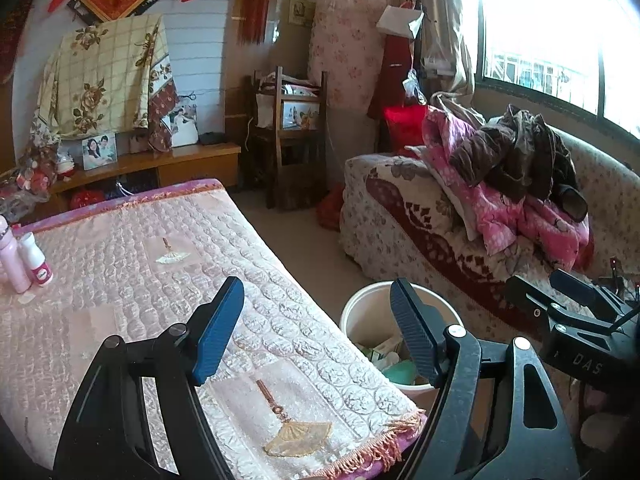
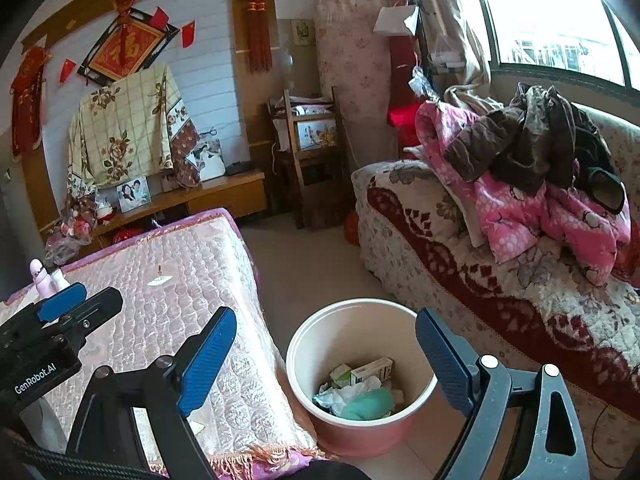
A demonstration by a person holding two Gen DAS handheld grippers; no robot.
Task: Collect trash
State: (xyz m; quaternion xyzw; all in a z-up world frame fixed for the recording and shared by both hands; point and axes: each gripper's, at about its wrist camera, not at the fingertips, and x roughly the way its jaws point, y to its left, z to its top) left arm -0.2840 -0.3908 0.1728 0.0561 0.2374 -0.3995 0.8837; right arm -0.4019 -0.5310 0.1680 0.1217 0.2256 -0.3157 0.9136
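Observation:
A cream and pink bin (image 2: 298, 344) stands on the floor between a covered table and a sofa. It holds trash (image 2: 360, 392): small cartons, crumpled tissue and a green wrapper. My right gripper (image 2: 326, 313) hovers open above the bin with nothing between its blue pads. My left gripper (image 1: 316, 285) is open and empty too, over the table's corner, with the bin (image 1: 358, 308) just behind its right finger. Each gripper shows in the other's view: the right gripper (image 1: 546, 284) at the right edge, the left gripper (image 2: 86, 294) at the left edge.
The table's pink quilted cover (image 1: 152, 292) carries a pink bottle (image 1: 12, 258) and a white bottle (image 1: 36, 260) at its far left. A sofa (image 2: 460, 264) piled with clothes (image 2: 532, 184) runs along the right. A wooden chair (image 2: 312, 152) and a low cabinet (image 2: 224, 196) stand at the back.

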